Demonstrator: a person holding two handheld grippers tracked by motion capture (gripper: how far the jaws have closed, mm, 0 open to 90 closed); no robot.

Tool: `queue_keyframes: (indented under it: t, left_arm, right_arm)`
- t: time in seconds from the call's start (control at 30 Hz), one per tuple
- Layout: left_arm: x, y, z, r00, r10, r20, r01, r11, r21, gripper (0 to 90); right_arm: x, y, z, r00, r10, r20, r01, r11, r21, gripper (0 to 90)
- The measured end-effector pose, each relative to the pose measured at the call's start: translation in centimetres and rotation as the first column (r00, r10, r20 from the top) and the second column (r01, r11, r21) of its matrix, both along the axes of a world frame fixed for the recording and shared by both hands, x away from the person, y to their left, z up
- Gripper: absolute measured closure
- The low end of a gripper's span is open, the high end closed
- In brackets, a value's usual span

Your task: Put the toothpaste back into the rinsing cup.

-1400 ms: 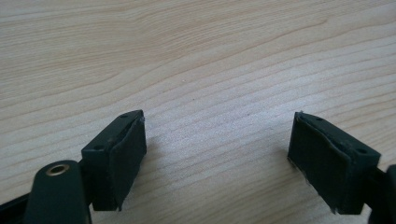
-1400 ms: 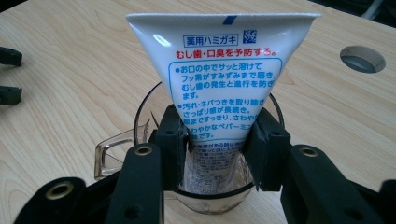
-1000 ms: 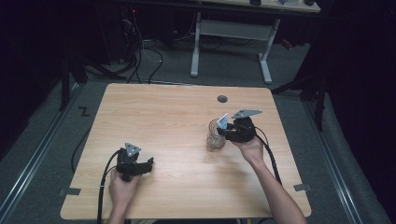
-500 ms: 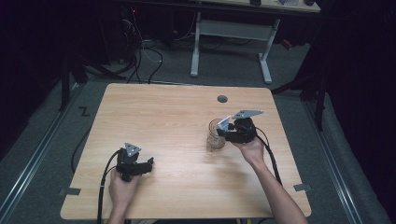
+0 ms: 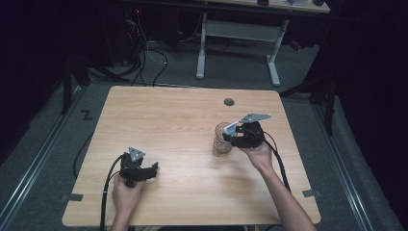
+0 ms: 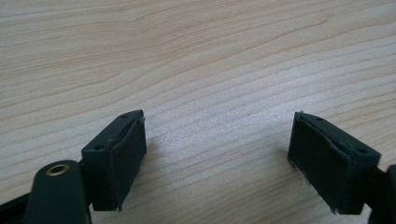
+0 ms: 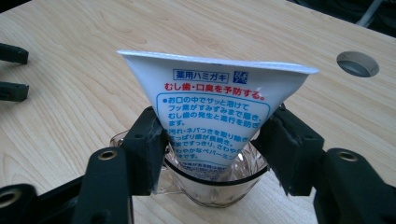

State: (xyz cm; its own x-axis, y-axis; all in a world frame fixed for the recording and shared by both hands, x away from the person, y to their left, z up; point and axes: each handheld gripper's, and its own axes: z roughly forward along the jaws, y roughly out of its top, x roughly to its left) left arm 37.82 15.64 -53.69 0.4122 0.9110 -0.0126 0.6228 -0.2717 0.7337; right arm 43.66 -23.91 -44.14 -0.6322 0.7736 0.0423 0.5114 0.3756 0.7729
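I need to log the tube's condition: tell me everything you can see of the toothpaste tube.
The toothpaste tube is white soft plastic with blue and red Japanese print. It stands cap-end down in a clear glass cup, its flat crimped end fanned wide on top. The right gripper has just been opening; its jaws flank the tube, barely touching if at all.
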Motion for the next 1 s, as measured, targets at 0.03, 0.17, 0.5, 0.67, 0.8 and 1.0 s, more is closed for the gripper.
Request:
queue_keyframes:
  t: [0.03,0.17,0.5,0.67,0.8,1.0]
  left_arm:
    - [0.0,0.0,0.0,1.0000,0.000,-0.001,0.000,1.0000,0.000,19.2]
    - [0.0,0.0,0.0,1.0000,0.000,-0.001,0.000,1.0000,0.000,19.2]
    - [0.0,0.0,0.0,1.0000,0.001,0.000,-0.001,1.0000,-0.001,19.2]
    - [0.0,0.0,0.0,1.0000,0.001,0.000,-0.001,1.0000,-0.001,19.2]
    - [0.0,0.0,0.0,1.0000,0.001,0.000,-0.001,1.0000,-0.001,19.2]
    - [0.0,0.0,0.0,1.0000,0.001,0.000,-0.001,1.0000,0.000,19.2]
  right_arm:
    - [0.0,0.0,0.0,1.0000,0.004,0.003,-0.004,1.000,0.002,40.5]
    - [-0.1,-0.2,0.1,1.0000,-0.001,0.005,0.001,1.000,0.011,37.4]
    - [-0.5,-0.5,0.5,0.9998,-0.006,0.017,0.006,1.000,0.011,35.9]
    - [-0.7,-0.7,0.7,0.9997,-0.007,0.024,0.006,1.000,0.014,35.8]
    - [-0.9,-0.9,0.8,0.9996,-0.007,0.027,0.007,1.000,0.021,35.8]
    - [-1.4,-1.3,1.0,0.9991,-0.014,0.040,0.013,1.000,0.017,36.1]
